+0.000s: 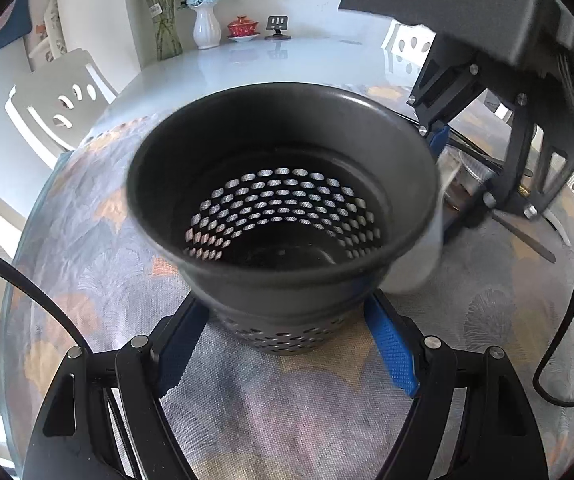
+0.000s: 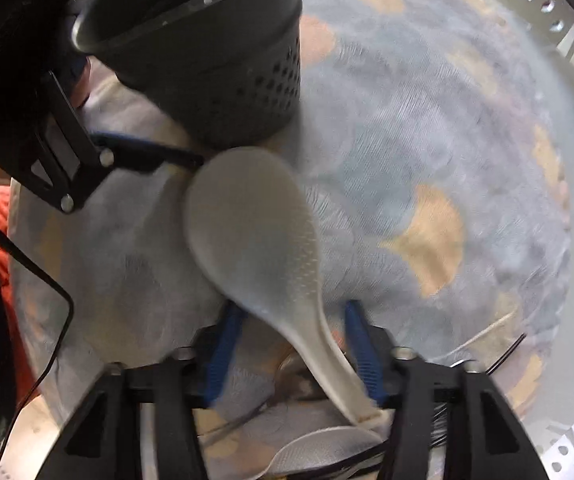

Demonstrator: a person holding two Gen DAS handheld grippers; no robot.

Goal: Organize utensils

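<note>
A dark grey perforated utensil holder stands on the patterned tablecloth, empty inside. My left gripper is shut on its lower body, one blue pad on each side. The holder also shows at the top left of the right wrist view. My right gripper holds a white rice paddle by its handle, head pointing toward the holder's base. The paddle's blurred head shows beside the holder's right rim in the left wrist view. The right gripper hangs over that spot.
Another white paddle and thin dark utensils lie under my right gripper. Clear cups and a dark utensil lie right of the holder. Vases and a red teacup stand at the far table edge. White chairs surround the table.
</note>
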